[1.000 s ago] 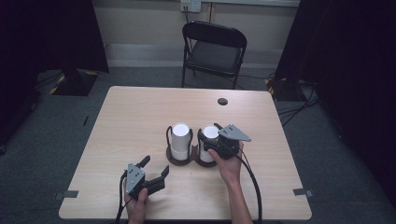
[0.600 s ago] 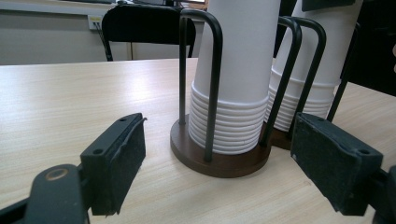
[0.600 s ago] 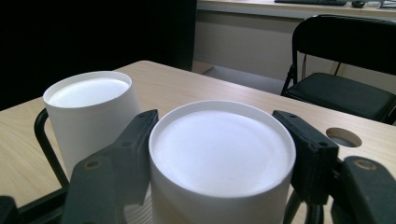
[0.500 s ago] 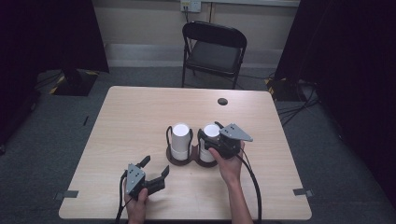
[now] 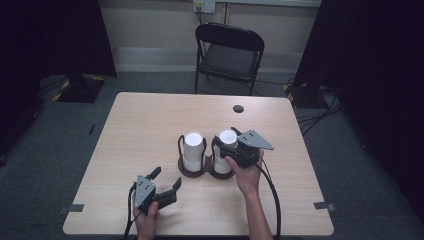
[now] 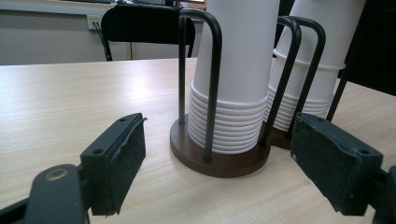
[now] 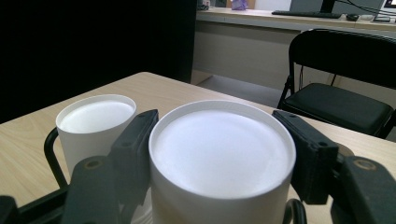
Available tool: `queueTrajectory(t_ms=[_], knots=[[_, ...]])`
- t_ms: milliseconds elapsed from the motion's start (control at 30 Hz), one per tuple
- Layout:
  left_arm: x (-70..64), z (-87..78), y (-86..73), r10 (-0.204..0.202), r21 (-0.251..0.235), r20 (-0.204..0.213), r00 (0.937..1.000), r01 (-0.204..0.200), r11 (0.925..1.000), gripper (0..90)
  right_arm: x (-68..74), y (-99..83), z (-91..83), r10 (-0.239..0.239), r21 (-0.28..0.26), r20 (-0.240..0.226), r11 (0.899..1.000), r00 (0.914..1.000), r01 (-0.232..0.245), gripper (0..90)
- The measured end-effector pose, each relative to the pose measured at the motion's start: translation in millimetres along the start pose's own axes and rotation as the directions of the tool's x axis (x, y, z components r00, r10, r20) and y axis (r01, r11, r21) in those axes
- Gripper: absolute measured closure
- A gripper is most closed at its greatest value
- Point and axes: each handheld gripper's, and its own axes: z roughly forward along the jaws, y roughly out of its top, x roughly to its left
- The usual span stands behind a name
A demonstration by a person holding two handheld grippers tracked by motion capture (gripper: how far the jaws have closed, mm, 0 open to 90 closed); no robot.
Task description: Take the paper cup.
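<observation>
At the near edge of the tabletop [image 5: 125, 125], the left gripper [image 5: 167, 184] rests low with its jaws spread wide and empty, facing a dark two-ring cup holder [image 5: 192, 170]. Two stacks of upside-down white paper cups stand in it side by side. The right gripper [image 5: 227, 144] has its jaws closed against the sides of the right cup stack [image 5: 226, 150]; the left cup stack [image 5: 193, 150] stands free. Beyond the table stands a black folding chair [image 5: 230, 55].
</observation>
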Motion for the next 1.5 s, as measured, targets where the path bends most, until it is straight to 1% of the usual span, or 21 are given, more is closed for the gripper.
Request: queueTrajectory(t_ms=[300,467,533,733,967,1033,1167,1300,1400,1500], knots=[[-0.2,0.0,0.0,-0.001,0.0,0.0,1.0,0.001,1.0,17.8,-0.3,7.9,-1.7,0.001,-0.017,-0.001,1.0,1.0,-0.001,33.9],[-0.1,0.1,0.0,0.0,0.001,0.002,1.0,0.0,1.0,17.9,-2.5,8.7,-0.9,0.022,-0.02,-0.016,1.0,0.9996,-0.022,34.0],[-0.1,0.1,0.0,0.0,0.001,0.002,1.0,0.0,1.0,17.8,-2.6,9.0,-1.2,0.022,-0.023,-0.014,0.999,0.9997,-0.022,33.9],[-0.1,0.0,0.0,-0.003,0.0,0.001,1.0,0.003,1.0,17.9,-3.4,12.1,-3.1,0.04,-0.044,-0.024,0.998,0.9989,-0.041,34.0],[0.6,0.1,0.1,-0.003,0.001,0.009,1.0,0.003,1.0,19.7,-3.1,17.6,-5.9,0.032,-0.061,-0.021,0.998,0.9993,-0.034,34.0],[0.9,0.2,0.1,-0.003,0.003,0.014,0.9999,0.003,1.0,20.3,-3.0,18.5,-7.0,0.038,-0.058,-0.017,0.998,0.9991,-0.039,34.0],[2.9,-0.4,0.1,-0.018,0.0,0.023,0.9996,0.018,0.9998,20.8,-3.4,19.2,-7.6,0.028,-0.061,-0.016,0.998,0.9995,-0.029,34.1],[1.6,0.5,0.3,-0.005,0.008,0.03,0.9995,0.005,1.0,20.8,-3.3,22.0,-8.8,0.029,-0.07,-0.012,0.997,0.9995,-0.03,34.1],[0.4,0.8,0.5,0.008,0.013,0.023,0.9997,-0.008,0.9999,20.7,-2.7,24.5,-9.0,0.027,-0.073,-0.014,0.997,0.9995,-0.028,34.1],[-0.1,2.0,0.9,0.015,0.022,0.034,0.9993,-0.016,0.9996,20.5,-2.6,25.5,-9.1,0.023,-0.077,-0.008,0.997,0.9997,-0.024,34.1]])
